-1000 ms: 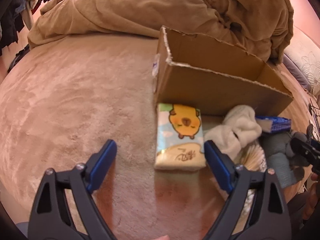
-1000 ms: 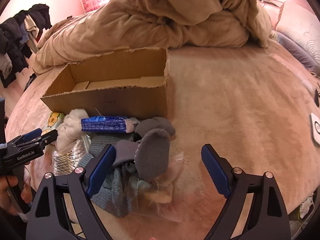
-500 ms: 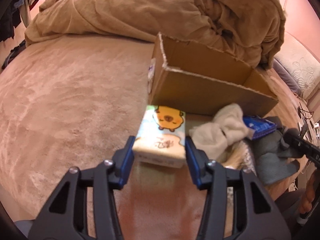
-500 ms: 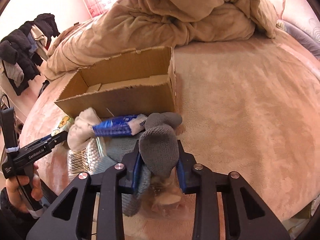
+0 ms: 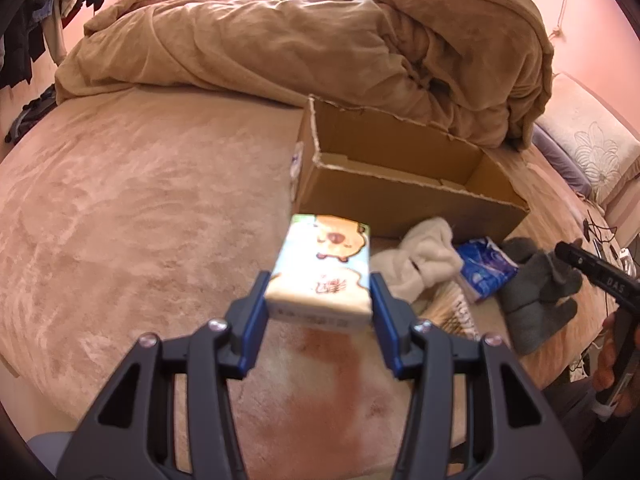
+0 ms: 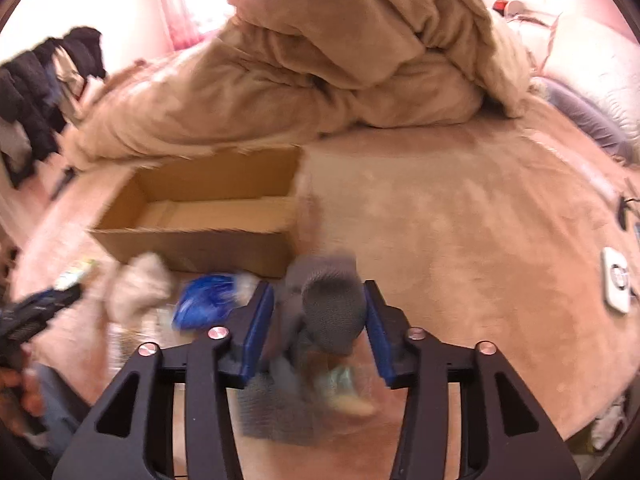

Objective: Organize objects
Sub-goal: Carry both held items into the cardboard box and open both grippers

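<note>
My left gripper (image 5: 318,300) is shut on a tissue pack with a yellow cartoon animal (image 5: 324,270) and holds it above the bed, in front of an open cardboard box (image 5: 400,184). My right gripper (image 6: 320,312) is shut on a grey sock (image 6: 334,312) and lifts it in front of the same box (image 6: 208,216). A cream sock (image 5: 420,258), a blue packet (image 5: 486,268) and more grey socks (image 5: 536,288) lie on the bed in front of the box. The right wrist view is blurred.
A heaped tan duvet (image 5: 320,44) lies behind the box. The tan bed cover (image 5: 140,208) stretches to the left. Dark clothes (image 6: 36,96) hang at the far left. A white device (image 6: 616,280) lies on the bed at the right edge.
Both grippers closed from open, the left on the tissue pack and the right on the grey sock. Both have since lifted their objects toward the box.
</note>
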Action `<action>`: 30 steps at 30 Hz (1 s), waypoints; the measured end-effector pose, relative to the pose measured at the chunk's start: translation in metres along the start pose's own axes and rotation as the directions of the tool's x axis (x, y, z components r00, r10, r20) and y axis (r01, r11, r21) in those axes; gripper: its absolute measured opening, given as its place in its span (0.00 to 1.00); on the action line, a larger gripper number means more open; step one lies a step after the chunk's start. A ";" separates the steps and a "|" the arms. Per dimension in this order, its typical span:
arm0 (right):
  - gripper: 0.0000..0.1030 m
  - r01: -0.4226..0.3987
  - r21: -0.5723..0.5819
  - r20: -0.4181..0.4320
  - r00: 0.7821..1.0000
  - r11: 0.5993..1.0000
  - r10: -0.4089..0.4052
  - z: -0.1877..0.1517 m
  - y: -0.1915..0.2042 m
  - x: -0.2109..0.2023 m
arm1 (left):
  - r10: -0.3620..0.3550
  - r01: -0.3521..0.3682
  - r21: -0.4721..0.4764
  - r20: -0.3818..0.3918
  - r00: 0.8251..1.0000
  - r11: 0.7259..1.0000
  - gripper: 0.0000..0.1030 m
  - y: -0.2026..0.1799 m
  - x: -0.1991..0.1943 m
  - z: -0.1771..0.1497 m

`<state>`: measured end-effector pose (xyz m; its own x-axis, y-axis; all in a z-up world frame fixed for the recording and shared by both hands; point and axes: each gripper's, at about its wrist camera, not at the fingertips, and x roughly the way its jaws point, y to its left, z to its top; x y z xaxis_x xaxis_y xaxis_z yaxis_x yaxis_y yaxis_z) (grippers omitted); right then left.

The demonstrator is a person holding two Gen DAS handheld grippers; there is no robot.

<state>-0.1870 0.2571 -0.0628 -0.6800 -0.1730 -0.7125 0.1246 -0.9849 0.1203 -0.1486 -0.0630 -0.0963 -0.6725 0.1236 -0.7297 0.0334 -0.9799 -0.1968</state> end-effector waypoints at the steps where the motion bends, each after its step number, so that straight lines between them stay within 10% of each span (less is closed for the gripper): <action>1: 0.46 -0.002 0.003 0.001 1.000 1.000 0.002 -0.001 -0.002 0.000 | -0.001 0.001 0.000 0.002 1.000 1.000 0.47 0.000 -0.002 -0.001; 7: 0.16 -0.015 0.034 -0.012 1.000 0.999 0.015 -0.003 -0.015 -0.002 | -0.012 0.012 0.000 0.029 1.000 1.000 0.47 -0.003 -0.018 -0.002; 30: 0.07 -0.066 -0.117 0.159 0.984 0.991 0.085 0.098 0.024 -0.076 | -0.065 0.056 0.084 0.100 0.993 0.995 0.47 -0.055 -0.059 0.075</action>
<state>-0.2033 0.2456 0.0620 -0.7731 -0.2547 -0.5809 0.2533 -0.9636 0.0854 -0.1658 -0.0284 0.0069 -0.7438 0.1705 -0.6463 -0.0665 -0.9810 -0.1823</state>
